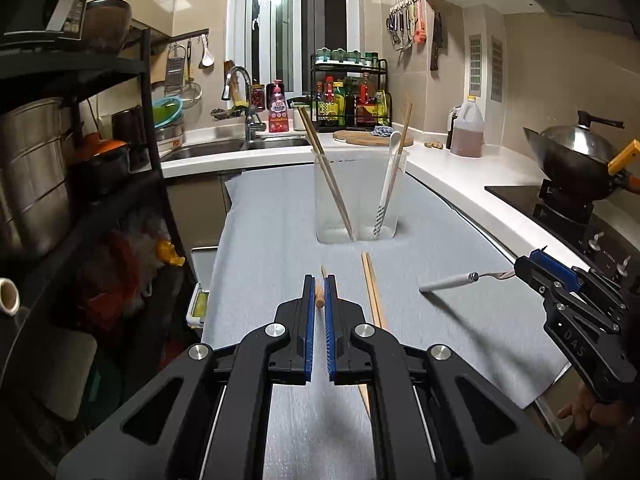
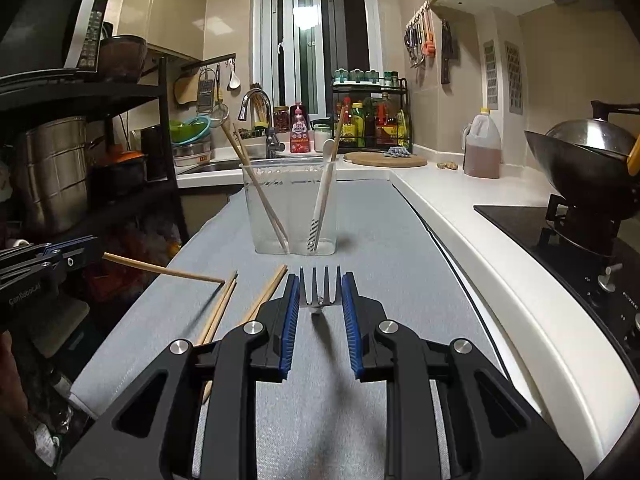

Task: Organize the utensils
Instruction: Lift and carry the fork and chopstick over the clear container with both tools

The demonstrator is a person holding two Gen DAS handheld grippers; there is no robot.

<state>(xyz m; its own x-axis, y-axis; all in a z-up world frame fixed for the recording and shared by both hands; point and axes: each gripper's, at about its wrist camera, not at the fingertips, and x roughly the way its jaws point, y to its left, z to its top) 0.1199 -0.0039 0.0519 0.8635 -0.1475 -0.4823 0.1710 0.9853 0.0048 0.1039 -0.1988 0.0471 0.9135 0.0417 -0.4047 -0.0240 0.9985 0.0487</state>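
A: What does the cup [image 1: 360, 196] stand on?

B: A grey mat [image 1: 272, 216] over a white counter [image 1: 460, 176]. The sink [image 1: 224, 148] and tap [image 1: 240, 80] are behind the cup, under the window [image 2: 320, 32]; a bottle rack [image 1: 350, 96] and a round board [image 1: 372, 138] are behind it to the right. A wok [image 2: 580, 160] on the hob [image 2: 520, 220] is to the cup's right, dark shelves [image 1: 100, 120] with a steel pot [image 1: 32, 168] to its left.

A: What's in the cup?

B: Chopsticks [image 1: 328, 176] lean left; a white spoon [image 1: 388, 184] and one stick lean right.

A: And the grippers?

B: In front of the cup, the left gripper [image 1: 319, 284] has its fingers narrowed on a chopstick [image 2: 164, 270], one end lifted. The right gripper [image 2: 320, 284] clamps a fork [image 1: 452, 280] by the tines, handle tilted toward the mat. Two more sticks [image 1: 372, 292] lie on the mat between them.
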